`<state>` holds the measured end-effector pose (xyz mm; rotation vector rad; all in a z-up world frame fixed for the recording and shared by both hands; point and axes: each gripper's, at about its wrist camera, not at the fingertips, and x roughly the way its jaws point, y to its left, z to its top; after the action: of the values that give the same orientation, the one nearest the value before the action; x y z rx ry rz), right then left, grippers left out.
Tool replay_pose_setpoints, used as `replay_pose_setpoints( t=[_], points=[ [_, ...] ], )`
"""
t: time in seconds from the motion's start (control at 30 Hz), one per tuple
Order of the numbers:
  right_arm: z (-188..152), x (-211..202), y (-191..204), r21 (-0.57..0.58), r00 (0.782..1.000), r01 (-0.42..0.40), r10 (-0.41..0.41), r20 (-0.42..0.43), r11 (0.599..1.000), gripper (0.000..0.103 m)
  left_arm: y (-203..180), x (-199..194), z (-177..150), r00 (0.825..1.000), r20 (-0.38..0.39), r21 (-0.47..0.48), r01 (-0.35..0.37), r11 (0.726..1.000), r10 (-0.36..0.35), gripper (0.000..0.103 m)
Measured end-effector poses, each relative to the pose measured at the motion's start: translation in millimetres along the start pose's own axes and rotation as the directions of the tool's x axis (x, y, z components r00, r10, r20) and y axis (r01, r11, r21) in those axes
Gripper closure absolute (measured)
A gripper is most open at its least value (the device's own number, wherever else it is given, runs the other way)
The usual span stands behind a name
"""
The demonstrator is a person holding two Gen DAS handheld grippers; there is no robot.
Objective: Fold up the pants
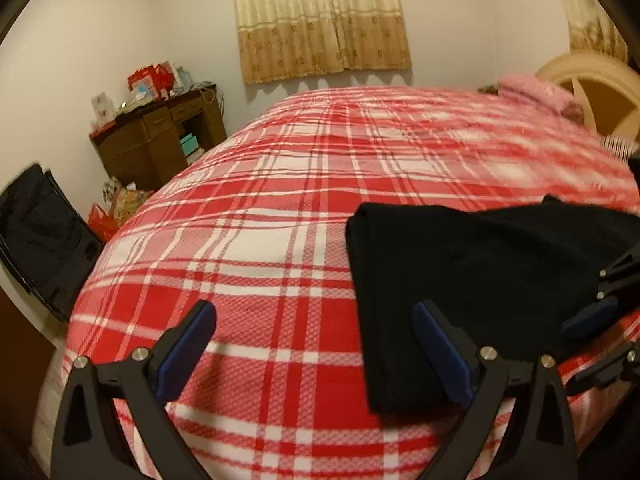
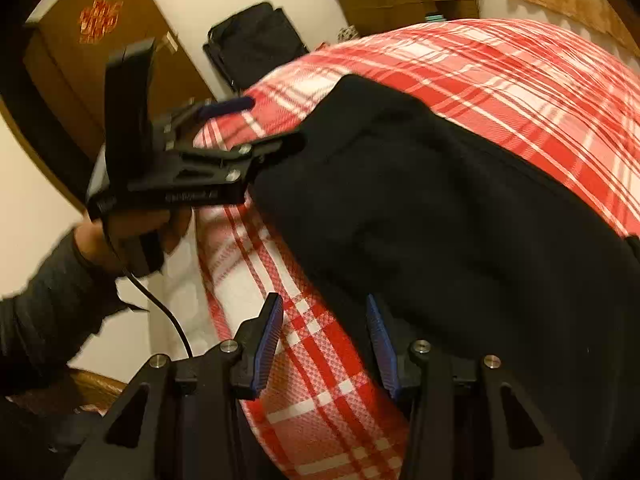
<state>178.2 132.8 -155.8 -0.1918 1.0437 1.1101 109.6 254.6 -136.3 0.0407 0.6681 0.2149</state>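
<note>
Black pants (image 1: 480, 272) lie folded in a thick stack on the red and white plaid blanket (image 1: 280, 200), near the bed's front edge. My left gripper (image 1: 316, 344) stands wide open just left of the stack, its right pad over the pants' left edge and bare blanket between the fingers. In the right wrist view the pants (image 2: 440, 220) fill the middle. My right gripper (image 2: 324, 344) is open, with only blanket between its pads and its right pad against the stack's near edge. The left gripper (image 2: 260, 124) shows at the pants' far corner, held by a hand (image 2: 120, 236).
A brown wooden desk (image 1: 160, 140) with boxes stands past the bed's left side, and a black suitcase (image 1: 40, 232) leans on the wall. A cream headboard (image 1: 600, 92) and pink bedding (image 1: 536, 88) are at the far right. A brown door (image 2: 100, 40) is behind the hand.
</note>
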Motion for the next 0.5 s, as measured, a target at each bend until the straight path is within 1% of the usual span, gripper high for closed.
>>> replay_pose_setpoints(
  t=[0.1,0.17,0.2,0.27,0.33,0.4,0.43,0.47,0.5],
  points=[
    [-4.4,-22.4,0.0,0.008,0.999,0.034,-0.034,0.027,0.999,0.057,1.5,-12.0,5.7,1.0,0.026,-0.027,0.014,1.0,-0.013,0.002],
    [-15.6,-44.1,-3.1,-0.001,0.994,0.093,-0.093,0.053,0.996,0.057,-6.6,-16.5,10.2,0.999,0.039,-0.02,0.017,1.0,-0.016,0.002],
    [-21.8,-52.7,-7.4,0.009,0.992,0.109,-0.109,0.062,0.994,0.057,-13.5,-18.6,13.3,0.999,0.045,-0.012,0.027,1.0,-0.027,0.002],
    [-39.5,-78.8,-22.0,0.06,0.985,0.147,-0.151,0.08,0.987,0.057,-31.4,-24.3,19.2,0.996,0.066,0.016,0.067,0.998,-0.068,0.002],
    [-61.3,-107.9,-39.8,0.118,0.972,0.206,-0.217,0.089,0.971,0.057,-55.4,-28.9,26.3,0.989,0.082,0.055,0.117,0.992,-0.121,0.002],
    [-81.3,-141.4,-59.7,0.184,0.948,0.286,-0.305,0.086,0.94,0.057,-78.2,-30.6,33.1,0.979,0.088,0.087,0.178,0.98,-0.185,0.002],
    [-96.0,-168.4,-74.8,0.249,0.929,0.331,-0.361,0.087,0.91,0.057,-93.2,-30.5,37.3,0.971,0.089,0.105,0.211,0.972,-0.221,0.002],
    [-102.8,-186.1,-84.4,0.302,0.919,0.343,-0.384,0.089,0.89,0.057,-108.4,-29.4,41.7,0.962,0.084,0.124,0.248,0.961,-0.26,0.002],
    [-118.5,-215.5,-99.5,0.388,0.902,0.354,-0.42,0.097,0.851,0.057,-118.2,-27.6,44.5,0.956,0.077,0.135,0.272,0.953,-0.284,0.002]
  ],
)
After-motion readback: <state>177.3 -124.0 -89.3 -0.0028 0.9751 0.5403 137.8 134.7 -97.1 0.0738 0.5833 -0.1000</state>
